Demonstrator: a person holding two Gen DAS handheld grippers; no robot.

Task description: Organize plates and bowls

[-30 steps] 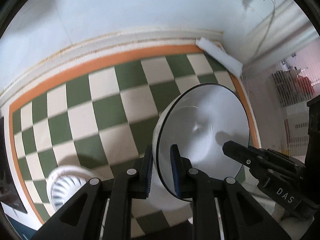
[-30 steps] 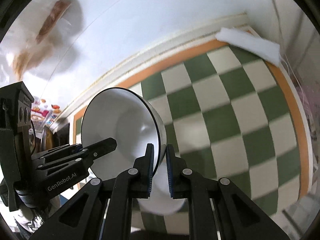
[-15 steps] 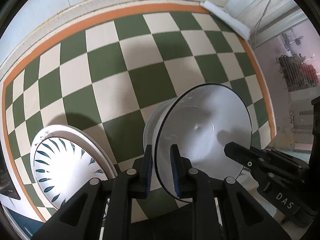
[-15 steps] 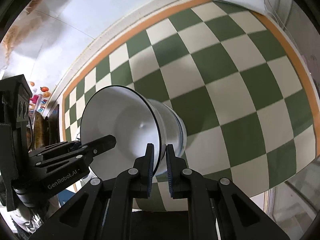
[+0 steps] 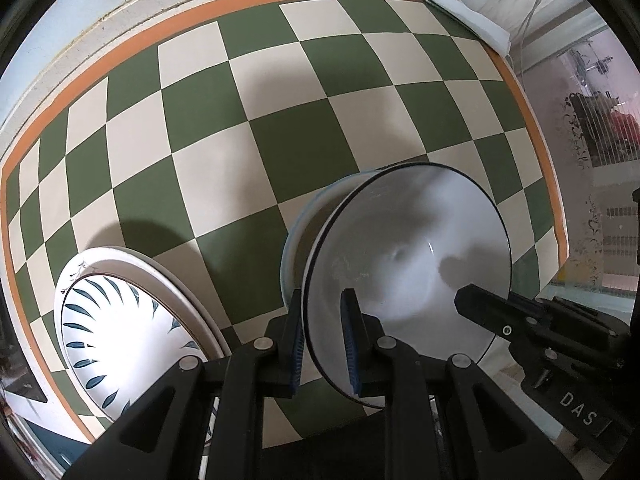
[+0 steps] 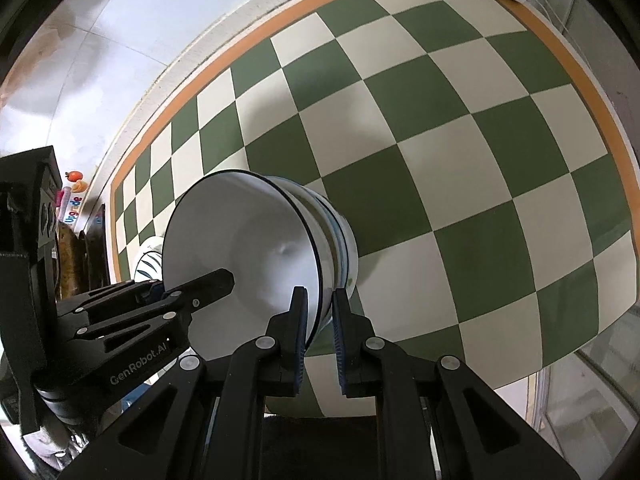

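Note:
A white bowl with a thin dark rim (image 5: 412,264) is held by both grippers on opposite sides of its rim. It sits nested in a stack of blue-banded bowls (image 6: 340,240) on the green-and-cream checkered table. My left gripper (image 5: 324,340) is shut on the near rim. My right gripper (image 6: 320,332) is shut on the other side of the rim and shows in the left wrist view (image 5: 520,320). A stack of plates with blue leaf marks (image 5: 116,332) lies to the left of the bowls.
The checkered tablecloth (image 5: 280,128) has an orange border and ends at a white wall behind. A folded white cloth (image 5: 460,12) lies at the far right corner. A glass partition (image 5: 592,160) stands past the table's right edge.
Both grippers have lowered the white bowl toward the table, onto the stack of blue-banded bowls. The plate stack has come further into the left wrist view.

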